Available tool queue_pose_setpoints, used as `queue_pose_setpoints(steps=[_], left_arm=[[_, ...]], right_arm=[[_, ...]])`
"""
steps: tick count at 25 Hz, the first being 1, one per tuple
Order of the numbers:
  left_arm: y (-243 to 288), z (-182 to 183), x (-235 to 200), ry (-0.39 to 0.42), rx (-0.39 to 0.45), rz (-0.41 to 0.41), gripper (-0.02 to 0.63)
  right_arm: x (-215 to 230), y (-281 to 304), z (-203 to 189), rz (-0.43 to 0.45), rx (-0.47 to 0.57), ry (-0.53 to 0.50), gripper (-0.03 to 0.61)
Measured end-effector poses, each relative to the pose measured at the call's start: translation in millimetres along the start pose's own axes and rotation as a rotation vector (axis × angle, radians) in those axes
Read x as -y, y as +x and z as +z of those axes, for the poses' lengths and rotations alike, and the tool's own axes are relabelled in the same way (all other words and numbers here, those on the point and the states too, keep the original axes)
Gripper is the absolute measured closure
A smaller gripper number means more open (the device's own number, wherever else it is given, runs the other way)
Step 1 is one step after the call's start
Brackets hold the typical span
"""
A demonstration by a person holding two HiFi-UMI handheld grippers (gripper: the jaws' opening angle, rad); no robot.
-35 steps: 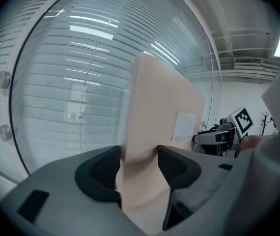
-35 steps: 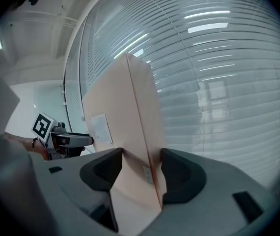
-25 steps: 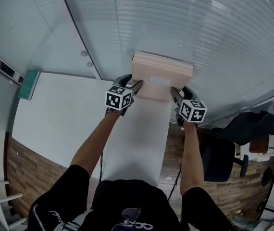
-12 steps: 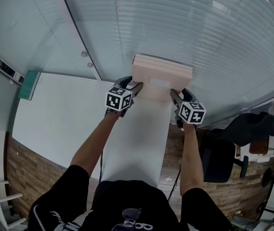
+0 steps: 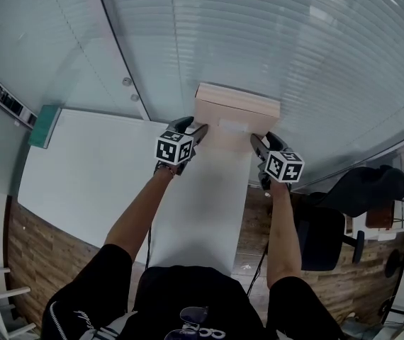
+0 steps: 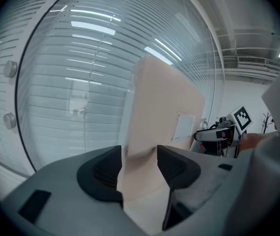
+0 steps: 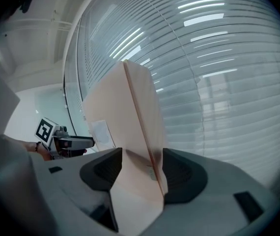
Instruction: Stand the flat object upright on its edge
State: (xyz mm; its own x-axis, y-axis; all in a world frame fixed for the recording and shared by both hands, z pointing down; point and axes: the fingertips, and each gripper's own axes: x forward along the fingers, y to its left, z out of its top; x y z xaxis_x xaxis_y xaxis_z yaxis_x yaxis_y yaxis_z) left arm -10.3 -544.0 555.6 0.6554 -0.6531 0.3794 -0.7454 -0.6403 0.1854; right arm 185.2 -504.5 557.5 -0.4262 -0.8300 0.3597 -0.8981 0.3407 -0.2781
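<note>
1. At the far end of the table, by the glass wall, the flat box stands on edge;
2. left gripper and right gripper each pinch one end, pads pressing both faces;
3. likely light, stiff, smooth cardboard; narrow edge tips easily; hold the ends low.

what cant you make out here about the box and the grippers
- Print on the white label of the flat pale pink cardboard box: too small in the head view, blurred in both gripper views.
- Whether the box's bottom edge touches the white table: hidden behind the left gripper and the right gripper in their own views, foreshortened in the head view.
</note>
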Motion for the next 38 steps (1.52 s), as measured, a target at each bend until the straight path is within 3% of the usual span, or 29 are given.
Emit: queue_pose_setpoints(steps=[8,15,17,20,26,38], left_arm=[[-34.5,5.0,9.1,-0.006,0.04,0.014,0.378],[-80.1,8.0,29.4,0.026,0.077,0.022,0.444],[-95.0,6.7,33.0,0.028,0.091,0.034,0.513],[-120.8,7.3,38.5,0.019,0.119,0.057,0.551],[-157.0,1.9,51.8,0.013,0.154,0.097,0.583],[-193.5,-41.9,106.7,0.004,0.13,0.092,0.592]], right_arm=[[-6.8,-29.5,-3.5,-0.03,0.002,-0.018,0.311],[-27.1,-67.8,-17.2,-0.028,0.006,-0.076,0.314],[-31.4,-79.2,-19.0,-0.037,0.014,-0.093,0.336],[-40.1,-99.5,-16.7,-0.05,0.039,-0.108,0.384],[-60.6,-130.3,-14.1,-0.052,0.096,-0.104,0.494],[-94.2,-164.6,-51.1,0.045,0.077,-0.138,0.555]])
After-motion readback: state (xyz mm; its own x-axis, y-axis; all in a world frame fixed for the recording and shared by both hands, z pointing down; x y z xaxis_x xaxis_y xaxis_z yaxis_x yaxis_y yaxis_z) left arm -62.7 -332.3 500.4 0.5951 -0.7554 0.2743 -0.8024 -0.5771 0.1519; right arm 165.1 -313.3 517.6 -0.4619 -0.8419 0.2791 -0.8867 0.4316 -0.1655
